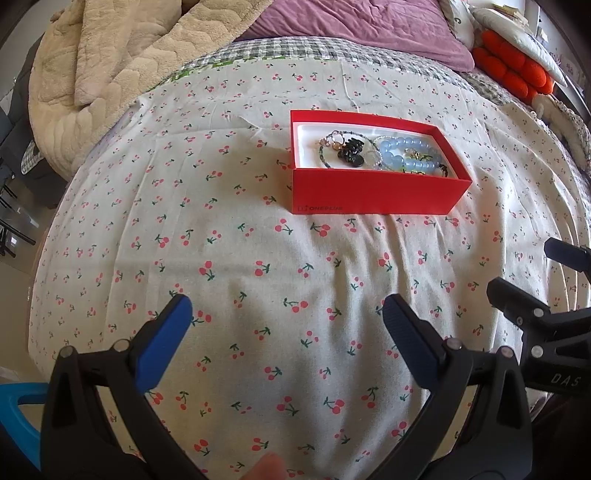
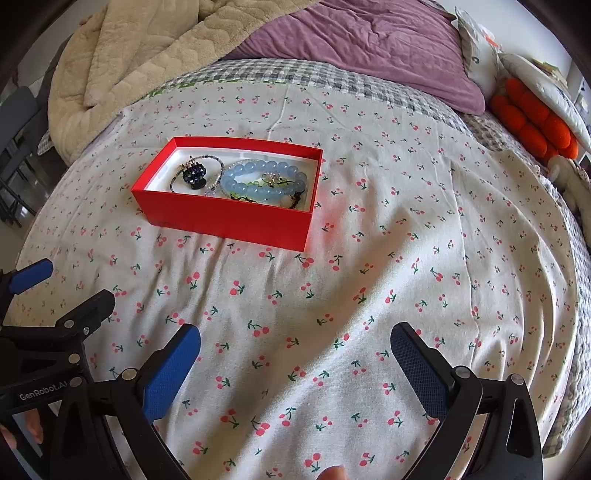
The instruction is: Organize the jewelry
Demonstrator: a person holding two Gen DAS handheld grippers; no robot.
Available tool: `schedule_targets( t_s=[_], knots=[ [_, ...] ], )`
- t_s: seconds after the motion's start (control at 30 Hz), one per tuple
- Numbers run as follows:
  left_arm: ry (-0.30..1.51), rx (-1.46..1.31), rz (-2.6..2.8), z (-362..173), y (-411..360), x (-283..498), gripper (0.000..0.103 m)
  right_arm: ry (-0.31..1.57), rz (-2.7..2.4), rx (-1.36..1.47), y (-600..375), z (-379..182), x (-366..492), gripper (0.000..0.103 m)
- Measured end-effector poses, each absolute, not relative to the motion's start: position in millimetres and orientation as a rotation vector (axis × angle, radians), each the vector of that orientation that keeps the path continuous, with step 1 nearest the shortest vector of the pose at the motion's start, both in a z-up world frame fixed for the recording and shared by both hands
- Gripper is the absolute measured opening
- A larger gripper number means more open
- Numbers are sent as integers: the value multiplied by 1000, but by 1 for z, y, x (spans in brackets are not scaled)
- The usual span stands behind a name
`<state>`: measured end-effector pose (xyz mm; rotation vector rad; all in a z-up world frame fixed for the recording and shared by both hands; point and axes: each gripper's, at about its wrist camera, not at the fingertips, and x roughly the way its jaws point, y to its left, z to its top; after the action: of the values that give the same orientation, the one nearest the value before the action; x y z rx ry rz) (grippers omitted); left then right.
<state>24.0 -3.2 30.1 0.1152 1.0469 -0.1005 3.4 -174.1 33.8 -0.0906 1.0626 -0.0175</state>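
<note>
A red box (image 1: 373,192) (image 2: 221,218) sits open on the cherry-print bedsheet. Inside lie a blue bead bracelet (image 1: 406,153) (image 2: 258,181), a black charm (image 1: 349,149) (image 2: 194,173) and thin beaded strands. My left gripper (image 1: 286,314) is open and empty, low over the sheet, well short of the box. My right gripper (image 2: 295,341) is open and empty, also near the sheet's front, with the box ahead to its left. Each gripper shows at the edge of the other's view: the right one (image 1: 546,280), the left one (image 2: 70,284).
A beige fleece blanket (image 1: 110,66) and a purple quilt (image 1: 362,26) lie at the back of the bed. Orange cushions (image 1: 513,70) sit at the back right. The bed's left edge drops off to the floor, and a blue object (image 1: 14,417) sits low left.
</note>
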Motion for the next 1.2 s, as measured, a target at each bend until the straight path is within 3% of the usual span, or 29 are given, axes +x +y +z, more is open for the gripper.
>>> schedule_targets(
  t_s=[1.2],
  knots=[
    [1051,118,-90,28,-4,22,102,1064,-19,-95,-173,33,3,103]
  ],
)
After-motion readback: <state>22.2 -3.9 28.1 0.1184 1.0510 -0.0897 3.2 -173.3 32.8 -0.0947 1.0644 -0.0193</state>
